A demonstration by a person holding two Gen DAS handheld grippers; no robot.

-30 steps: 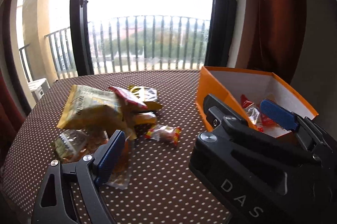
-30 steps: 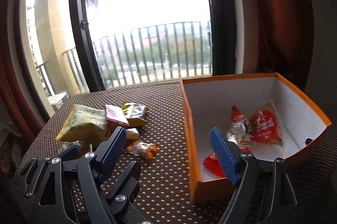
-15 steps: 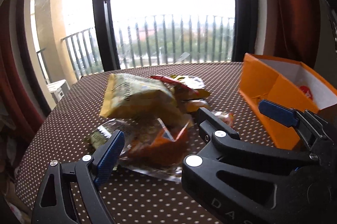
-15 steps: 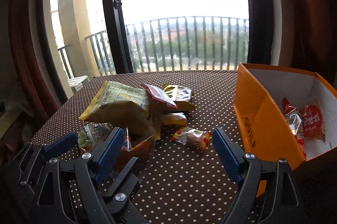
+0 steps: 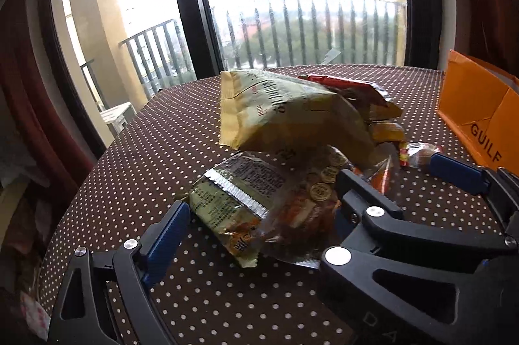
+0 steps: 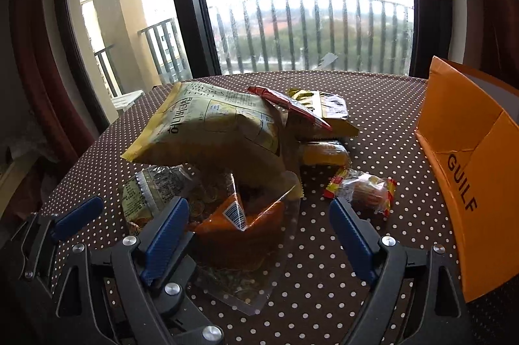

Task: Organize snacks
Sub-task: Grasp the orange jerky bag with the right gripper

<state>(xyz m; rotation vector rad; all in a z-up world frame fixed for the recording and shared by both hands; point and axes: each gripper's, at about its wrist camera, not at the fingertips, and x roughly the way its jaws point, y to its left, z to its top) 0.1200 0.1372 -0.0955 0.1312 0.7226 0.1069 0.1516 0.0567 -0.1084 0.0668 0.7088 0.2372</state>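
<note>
Snack pile on polka-dot table (image 6: 373, 104), left of orange box (image 6: 467, 156). Yellow chip bag (image 6: 214, 130) leans over clear snack packet (image 6: 240, 225). Left tool (image 5: 259, 215): jaws opening, packet between, unpinched. Right tool (image 6: 259, 231): wide, empty. Small wrapped candy (image 6: 366, 190) just ahead.

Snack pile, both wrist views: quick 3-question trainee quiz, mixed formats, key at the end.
1. True or false: the big yellow bag lies partly on top of the clear packet.
2. The small candy with red and yellow ends lies: A) inside the orange box; B) on the dotted tablecloth between the pile and the box; C) under the yellow bag.
3. Fill in: the right tongs hold ____.

Key: 1 true; 2 B; 3 nothing, they are open around the clear packet's near end.
</note>
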